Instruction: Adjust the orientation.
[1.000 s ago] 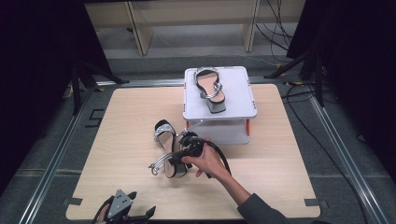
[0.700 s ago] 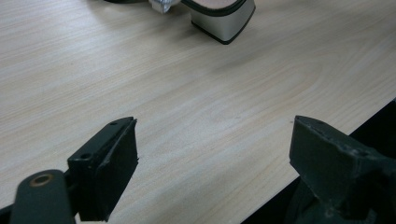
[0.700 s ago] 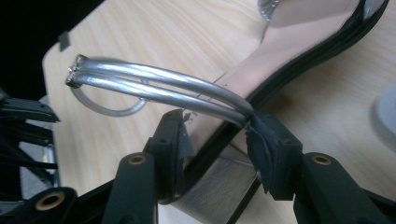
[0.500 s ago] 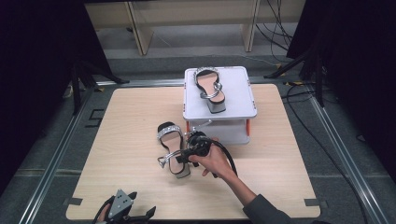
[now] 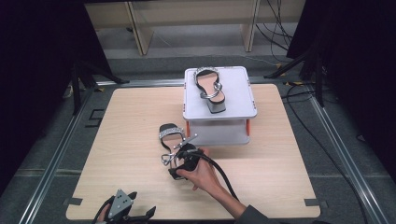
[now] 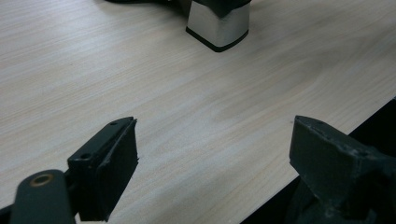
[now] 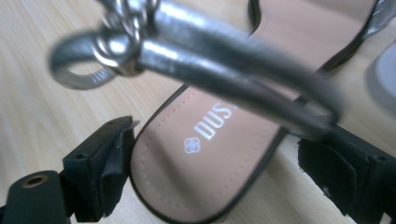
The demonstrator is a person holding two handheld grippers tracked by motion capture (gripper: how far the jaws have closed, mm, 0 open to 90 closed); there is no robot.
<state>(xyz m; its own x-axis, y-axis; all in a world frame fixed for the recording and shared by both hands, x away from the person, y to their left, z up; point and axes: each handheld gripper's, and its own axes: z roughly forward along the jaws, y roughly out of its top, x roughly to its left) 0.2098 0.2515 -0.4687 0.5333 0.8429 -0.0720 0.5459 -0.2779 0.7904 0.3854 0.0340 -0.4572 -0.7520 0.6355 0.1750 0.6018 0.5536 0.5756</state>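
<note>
A silver-strapped black sandal (image 5: 171, 135) lies on the wooden table (image 5: 280, 154), just left of a white stand. My right gripper (image 5: 176, 157) is open, and its jaws straddle the sandal's heel end (image 7: 205, 154). The silver ankle strap and buckle (image 7: 140, 46) arch over them. A matching sandal (image 5: 210, 88) rests on top of the stand (image 5: 240, 95). My left gripper (image 5: 135, 212) is open and holds nothing, low at the table's near edge. Ahead of it stands the first sandal's silver block heel (image 6: 218, 25).
The stand has orange legs and a lower shelf (image 5: 219, 130). A cable (image 5: 224, 179) trails from the right gripper along the person's forearm. Metal rails (image 5: 60, 154) frame the table, and the table edge (image 6: 336, 140) runs close to the left gripper.
The right gripper has moved forward and to the right, onto the sandal's heel end. The sandal's strap has shifted slightly with it. The left gripper has stayed at the near edge.
</note>
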